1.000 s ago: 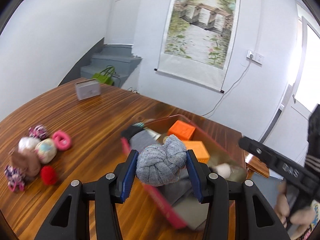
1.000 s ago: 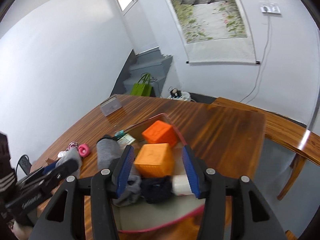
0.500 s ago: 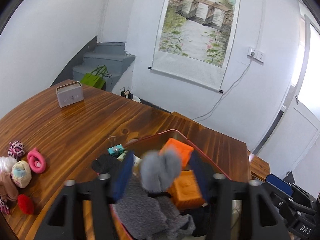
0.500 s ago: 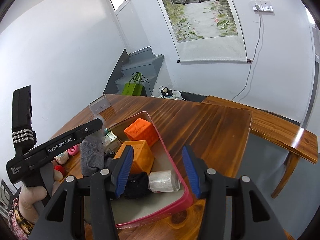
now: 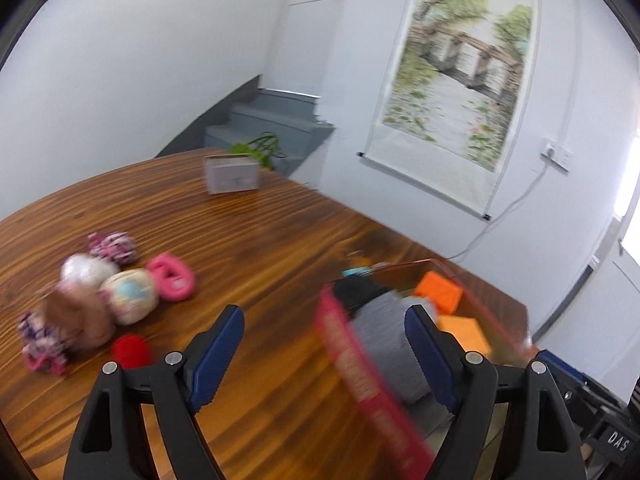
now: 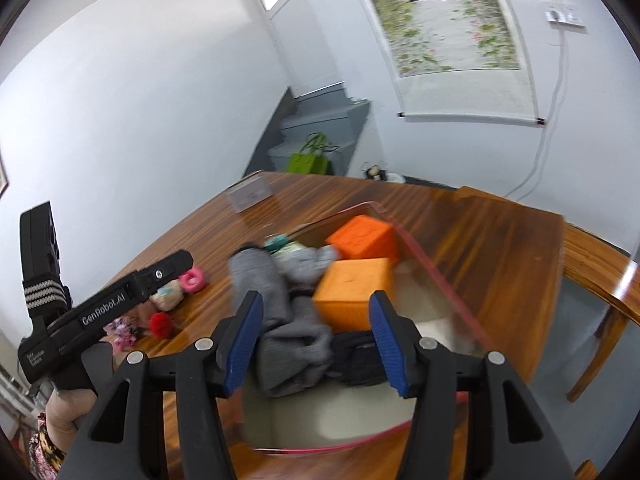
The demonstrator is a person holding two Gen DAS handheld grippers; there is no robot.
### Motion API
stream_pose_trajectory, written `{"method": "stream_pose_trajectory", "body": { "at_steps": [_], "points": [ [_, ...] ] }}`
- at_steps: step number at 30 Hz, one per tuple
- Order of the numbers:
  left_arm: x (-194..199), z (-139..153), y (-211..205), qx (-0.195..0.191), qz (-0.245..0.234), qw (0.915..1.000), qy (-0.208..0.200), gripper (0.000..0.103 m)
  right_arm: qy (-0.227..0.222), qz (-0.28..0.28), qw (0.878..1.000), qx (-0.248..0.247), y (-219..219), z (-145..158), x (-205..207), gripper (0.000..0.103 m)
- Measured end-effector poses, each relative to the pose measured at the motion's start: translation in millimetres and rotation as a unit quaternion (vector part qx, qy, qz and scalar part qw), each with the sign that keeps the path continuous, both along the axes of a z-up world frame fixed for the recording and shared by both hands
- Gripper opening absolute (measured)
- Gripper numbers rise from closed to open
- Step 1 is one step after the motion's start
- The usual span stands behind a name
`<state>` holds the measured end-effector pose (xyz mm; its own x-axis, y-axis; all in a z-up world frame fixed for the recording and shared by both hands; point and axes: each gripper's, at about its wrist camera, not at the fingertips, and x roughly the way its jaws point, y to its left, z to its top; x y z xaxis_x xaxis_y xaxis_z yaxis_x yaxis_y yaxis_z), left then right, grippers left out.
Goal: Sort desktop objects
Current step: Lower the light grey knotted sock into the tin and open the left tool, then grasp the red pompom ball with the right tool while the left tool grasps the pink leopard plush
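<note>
while your left gripper (image 5: 324, 344) hangs over the near edge of the pink bin (image 5: 360, 372), its blue pads stand wide apart with nothing between them. inside that bin (image 6: 440, 284) you have a heap of grey knit socks (image 6: 280, 300) along the left side, a dark sock (image 6: 356, 360) at the front, and two orange cubes: the nearer orange cube (image 6: 352, 292) sits just behind your right gripper's pads, and the farther orange cube (image 6: 364, 236) rests against the back wall. a small teal item (image 6: 276, 244) lies at the far left corner of the bin, too blurred to name. a white roll-like shape shows faintly on the bin floor to the right, also blurred.

your right gripper (image 6: 316, 340) is spread wide too, holding nothing, poised above the front of the bin over the grey and dark socks.

on the wooden table (image 5: 248, 240), well left of the bin, a cluster stays outside it: a pink ring (image 5: 172, 276), a pastel ball (image 5: 128, 296), a white ball (image 5: 88, 272), a patterned pom (image 5: 112, 246), a red pom (image 5: 130, 350) and a brown one (image 5: 76, 316). a grey box (image 5: 232, 174) stands near the far edge.
</note>
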<state>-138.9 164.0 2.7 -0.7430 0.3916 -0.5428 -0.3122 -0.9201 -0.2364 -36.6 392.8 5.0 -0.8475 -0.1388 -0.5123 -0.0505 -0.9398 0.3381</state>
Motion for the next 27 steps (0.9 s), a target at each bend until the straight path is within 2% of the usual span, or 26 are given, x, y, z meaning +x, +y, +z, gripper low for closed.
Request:
{"method": "stream_pose_trajectory", "body": {
  "at_steps": [7, 10, 15, 20, 27],
  "points": [
    [23, -4, -96, -0.001, 0.088, 0.9961, 0.0, 0.084, 0.006, 0.074, 0.997, 0.005, -68, 1, -11, 0.065],
    [30, -8, -144, 0.003, 0.134, 0.9909, -0.005, 0.084, 0.008, 0.101, 0.995, 0.015, -100, -1, -17, 0.066],
    [36, -25, -211, -0.022, 0.194, 0.9803, -0.026, 0.084, -0.011, 0.133, 0.991, 0.019, -149, -14, -36, 0.067],
    [32, -43, -244, -0.034, 0.208, 0.9764, -0.045, 0.084, -0.04, 0.154, 0.986, 0.042, -190, -30, -67, 0.067],
    [11, -61, -238, -0.057, 0.166, 0.9826, -0.06, 0.084, -0.071, 0.171, 0.979, 0.083, -233, -44, -113, 0.067]
  ]
}}
